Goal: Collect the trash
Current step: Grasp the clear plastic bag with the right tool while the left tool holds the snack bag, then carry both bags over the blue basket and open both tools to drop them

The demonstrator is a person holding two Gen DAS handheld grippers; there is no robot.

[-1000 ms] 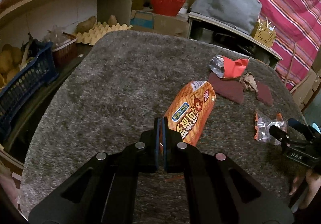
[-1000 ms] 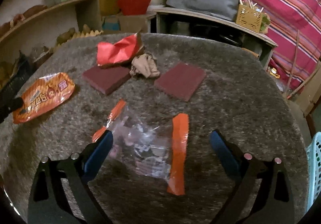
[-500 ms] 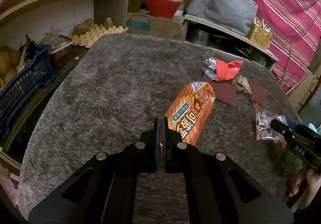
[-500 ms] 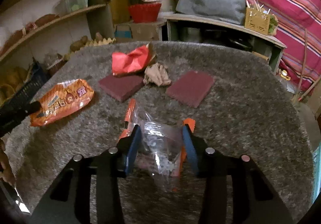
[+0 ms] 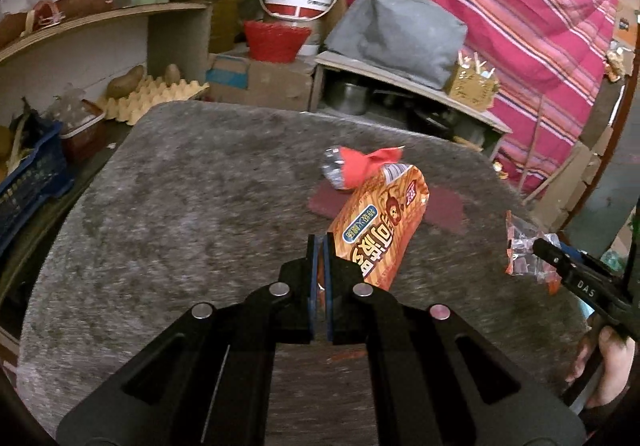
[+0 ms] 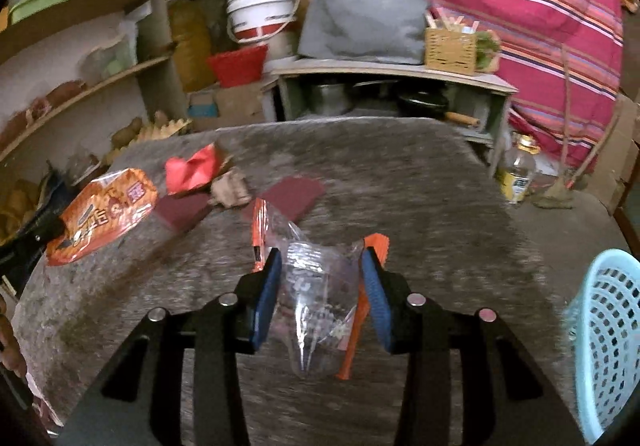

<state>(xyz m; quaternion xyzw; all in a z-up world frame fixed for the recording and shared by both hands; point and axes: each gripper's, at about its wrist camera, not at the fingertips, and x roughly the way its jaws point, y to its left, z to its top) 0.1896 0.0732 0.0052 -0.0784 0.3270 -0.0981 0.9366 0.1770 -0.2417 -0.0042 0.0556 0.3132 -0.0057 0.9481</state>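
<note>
Both grippers are carrying trash above the grey carpeted table (image 5: 168, 206). The left gripper (image 5: 319, 246) has its jaws pressed together on one end of an orange snack bag (image 5: 380, 222), which juts out over the table surface toward the red wrapper (image 5: 368, 166). The right gripper (image 6: 322, 278) has just been closing, and its blue pads now squeeze a clear plastic bag with orange edges (image 6: 316, 286) between them; the bag bulges and hangs below the jaws, clear of the table. On the table, beyond both held pieces, the red wrapper, a crumpled brown scrap (image 6: 230, 192) and two dark red pads (image 6: 296, 194) lie close together. The step in hand looks like the carry after pickup. A light blue basket (image 6: 604, 330) stands off the table's right edge, and it seems the likely place for the trash. The next move calls for swinging each held piece over that basket's rim before the jaws part, keeping the loose bags from snagging the table edge.
</note>
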